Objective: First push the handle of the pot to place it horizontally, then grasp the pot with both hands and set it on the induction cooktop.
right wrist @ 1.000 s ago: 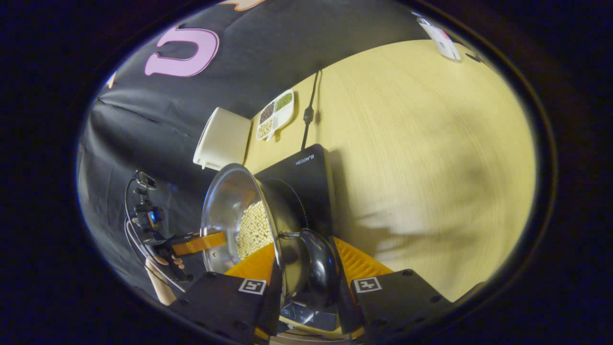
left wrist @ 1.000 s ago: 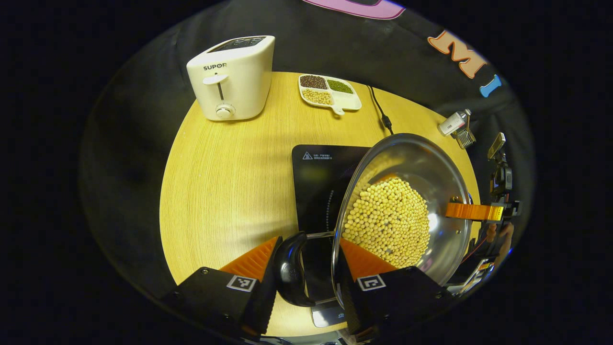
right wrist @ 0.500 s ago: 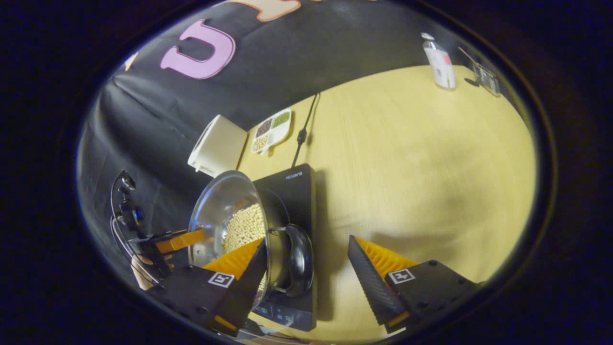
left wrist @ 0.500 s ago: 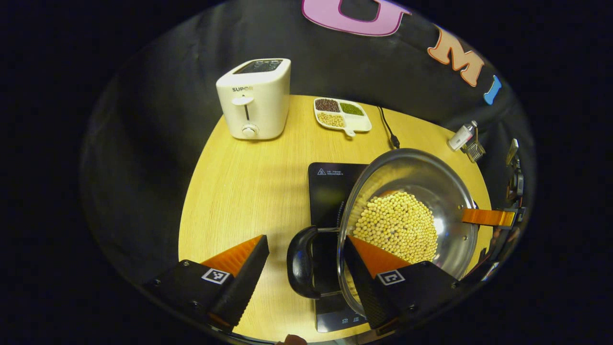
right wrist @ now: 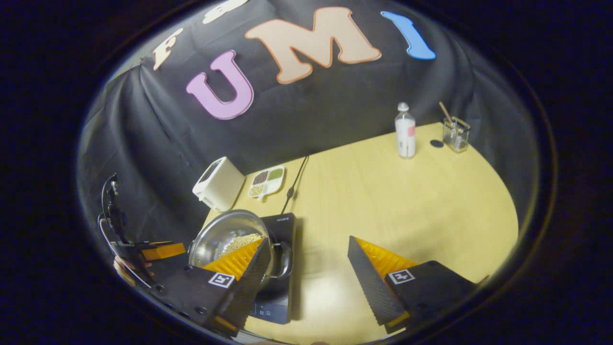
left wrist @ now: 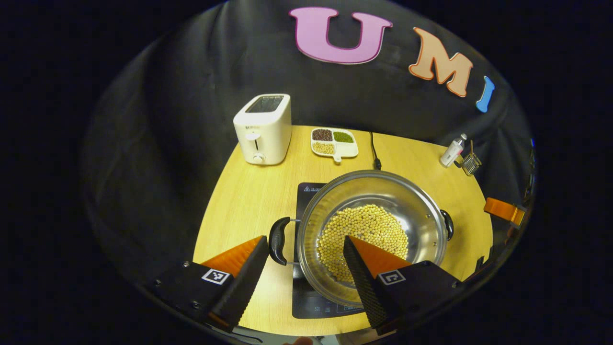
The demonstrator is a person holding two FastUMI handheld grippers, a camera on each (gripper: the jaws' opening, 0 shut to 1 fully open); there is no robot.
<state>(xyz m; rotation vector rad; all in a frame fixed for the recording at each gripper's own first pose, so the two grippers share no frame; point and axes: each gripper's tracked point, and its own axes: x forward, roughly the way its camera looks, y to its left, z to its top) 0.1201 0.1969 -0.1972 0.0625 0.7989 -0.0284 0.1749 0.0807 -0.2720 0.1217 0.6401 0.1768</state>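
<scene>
Steel pot [left wrist: 373,230], holding a layer of pale yellow beans [left wrist: 364,235], sits level on the black induction cooktop [left wrist: 306,302] near the front edge of the wooden table [left wrist: 239,201]. Its two dark handles [left wrist: 278,235] stick out sideways, one to each side. The left gripper [left wrist: 301,268] hangs above the near rim with its fingers spread wide, gripping nothing; one finger overlaps the beans in the left gripper view, the other hangs over bare tabletop. The right gripper [right wrist: 306,273] is likewise spread wide and empty, above the table just beside the pot [right wrist: 234,239]. A white toaster [left wrist: 263,129] and a divided dish of beans [left wrist: 334,142] stand near the far edge; a small bottle [right wrist: 405,132] and a glass holder [right wrist: 456,134] stand toward the far right corner.
</scene>
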